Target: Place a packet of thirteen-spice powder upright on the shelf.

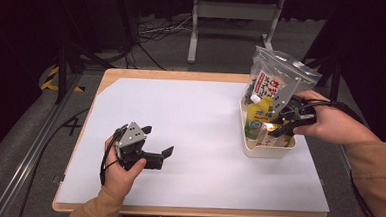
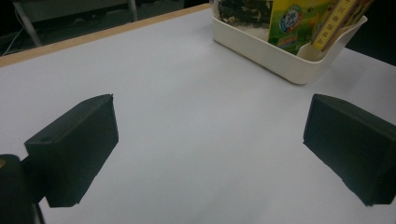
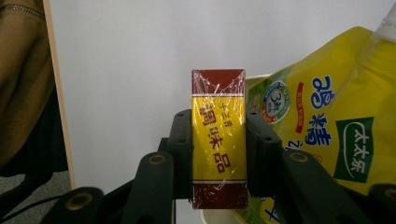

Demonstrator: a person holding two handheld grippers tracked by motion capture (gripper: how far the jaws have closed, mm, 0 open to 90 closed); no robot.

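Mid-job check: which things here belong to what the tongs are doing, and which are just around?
In the job:
- right tongs, shut on the red-and-yellow wrapped box
- white plastic bin

Just around:
- yellow pouch, standing in the bin
- clear zip bag, also in the bin
- left tongs, open over the white table sheet

You've got a white sheet [image 1: 189, 138] spread over the wooden worktop [image 1: 132, 74], its wood edge showing along the far side and the near side. On the right of that sheet sits a white bin [image 1: 269, 151], and beside the yellow pouch [image 1: 258, 114] in it stands a clear zip bag [image 1: 278, 75], which rises well above the rim. Beyond the worktop there's a grey metal stand [image 1: 233, 13] on the floor, with a tangle of cables [image 1: 155, 31] just to its left. Far left, yellow-and-black tape [image 1: 52, 78] marks the floor beside a metal rail [image 1: 34, 145].
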